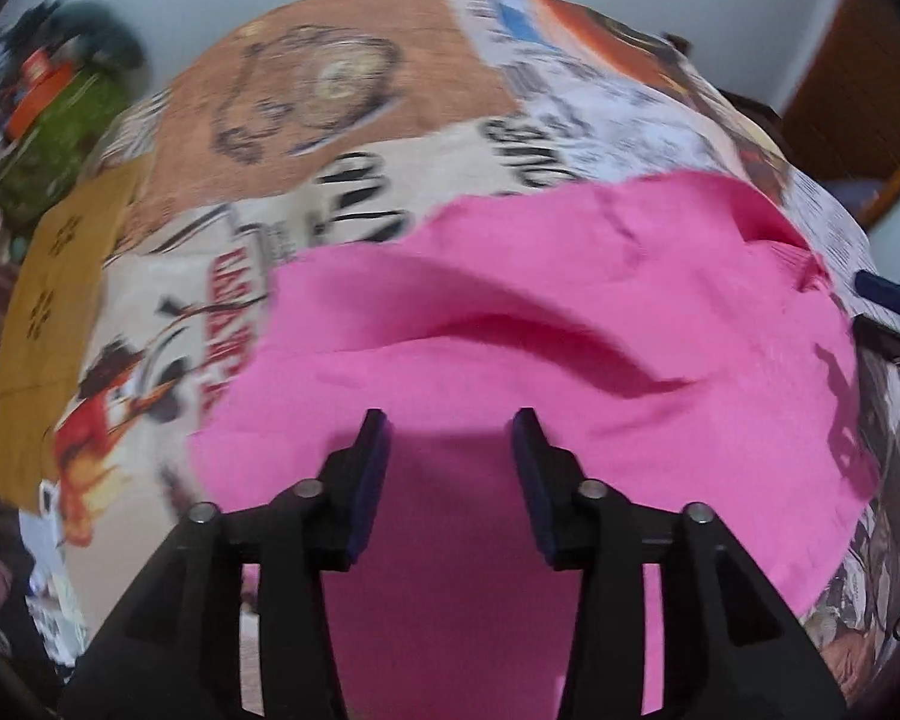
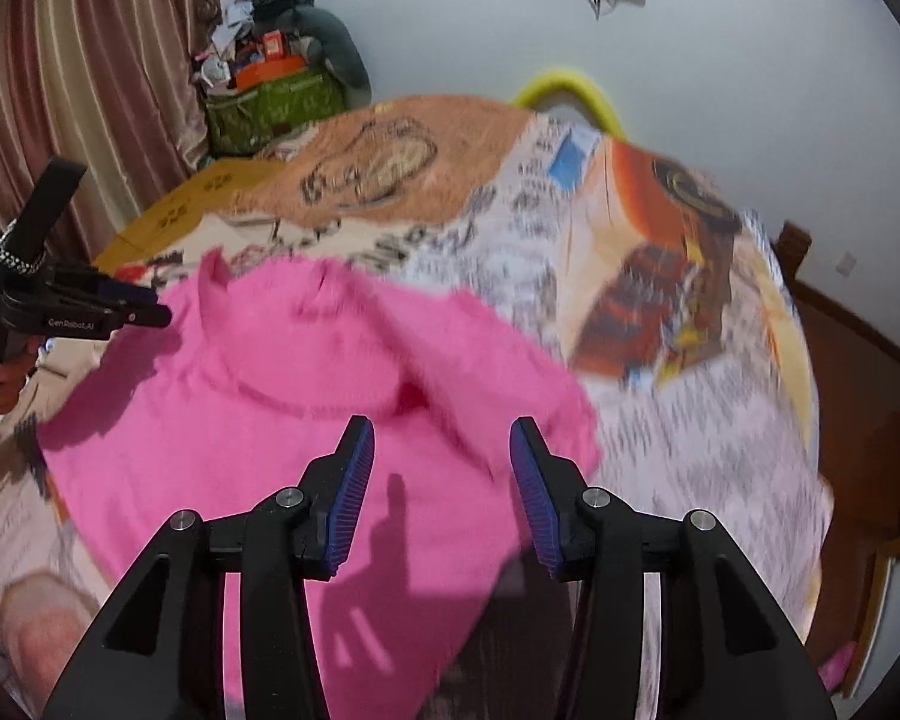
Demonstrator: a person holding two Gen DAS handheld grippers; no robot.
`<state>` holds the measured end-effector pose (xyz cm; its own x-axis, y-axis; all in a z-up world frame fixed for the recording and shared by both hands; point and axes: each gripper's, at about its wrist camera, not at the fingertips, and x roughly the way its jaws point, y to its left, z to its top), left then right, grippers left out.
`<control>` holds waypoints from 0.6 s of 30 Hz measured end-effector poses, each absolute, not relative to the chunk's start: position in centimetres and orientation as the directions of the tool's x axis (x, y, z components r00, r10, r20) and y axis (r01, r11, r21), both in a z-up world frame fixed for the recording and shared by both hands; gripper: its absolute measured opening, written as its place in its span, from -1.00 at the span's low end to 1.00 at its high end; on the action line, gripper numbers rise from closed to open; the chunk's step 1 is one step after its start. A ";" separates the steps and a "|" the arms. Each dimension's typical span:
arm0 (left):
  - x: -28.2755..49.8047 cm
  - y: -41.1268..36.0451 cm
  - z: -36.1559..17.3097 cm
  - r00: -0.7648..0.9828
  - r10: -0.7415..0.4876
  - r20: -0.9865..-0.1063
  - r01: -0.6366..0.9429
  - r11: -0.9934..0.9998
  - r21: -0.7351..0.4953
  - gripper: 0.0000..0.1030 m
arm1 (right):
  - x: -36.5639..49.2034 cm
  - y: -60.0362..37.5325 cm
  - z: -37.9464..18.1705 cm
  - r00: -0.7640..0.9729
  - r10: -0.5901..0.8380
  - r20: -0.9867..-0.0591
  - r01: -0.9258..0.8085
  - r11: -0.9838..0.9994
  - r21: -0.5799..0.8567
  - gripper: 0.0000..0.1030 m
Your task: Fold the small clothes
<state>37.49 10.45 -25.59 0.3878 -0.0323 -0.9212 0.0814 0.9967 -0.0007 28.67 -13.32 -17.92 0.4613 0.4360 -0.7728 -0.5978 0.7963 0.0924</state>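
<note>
We hold both grippers above the pink garment (image 1: pixel 540 324), which lies rumpled on the printed tablecloth (image 1: pixel 342 138). The left gripper (image 1: pixel 450 438) and the right gripper (image 2: pixel 441 447) have their jaws apart, gripping nothing, probably because 1 fold is just laid down.

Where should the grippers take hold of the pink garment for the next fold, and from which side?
Probably at the far edge of the pink garment, one corner each, coming down from above. That edge lies raised and wrinkled on the printed cover, so fingers can get under it; the middle lies flat. Left gripper and right gripper both stand open, holding nothing.
</note>
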 end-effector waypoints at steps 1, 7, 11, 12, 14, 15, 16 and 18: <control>37.8 9.6 -25.8 0.388 -0.029 -0.921 0.098 0.995 0.010 -0.11 | 28.5 -13.5 -18.3 0.451 0.432 -0.781 -0.599 0.795 0.093 -0.16; 41.3 7.0 -27.1 0.388 0.001 -0.921 0.112 0.992 0.049 -0.10 | 30.1 -12.9 -20.1 0.437 0.407 -0.802 -0.610 0.790 0.068 -0.16; 44.3 7.2 -26.1 0.436 0.040 -0.899 0.049 0.996 0.068 -0.10 | 33.0 -11.8 -20.5 0.443 0.401 -0.802 -0.603 0.795 0.065 -0.16; 45.0 7.6 -25.6 0.451 0.053 -0.891 0.017 0.998 0.068 -0.10 | 33.9 -11.7 -20.7 0.457 0.390 -0.799 -0.587 0.808 0.058 -0.16; 46.2 8.7 -24.6 0.479 0.071 -0.875 -0.047 0.997 0.055 -0.10 | 35.0 -12.0 -20.6 0.482 0.383 -0.788 -0.549 0.833 0.069 -0.16; 46.4 9.2 -24.3 0.486 0.070 -0.871 -0.065 0.997 0.044 -0.10 | 35.6 -12.5 -20.4 0.498 0.394 -0.773 -0.519 0.849 0.099 -0.16; 46.6 9.9 -23.9 0.492 0.070 -0.868 -0.086 0.996 0.031 -0.10 | 35.9 -13.1 -20.2 0.507 0.410 -0.758 -0.493 0.860 0.135 -0.16; 46.5 10.8 -23.4 0.493 0.077 -0.867 -0.105 0.994 0.028 -0.10 | 36.5 -14.5 -19.9 0.517 0.438 -0.735 -0.439 0.873 0.212 -0.16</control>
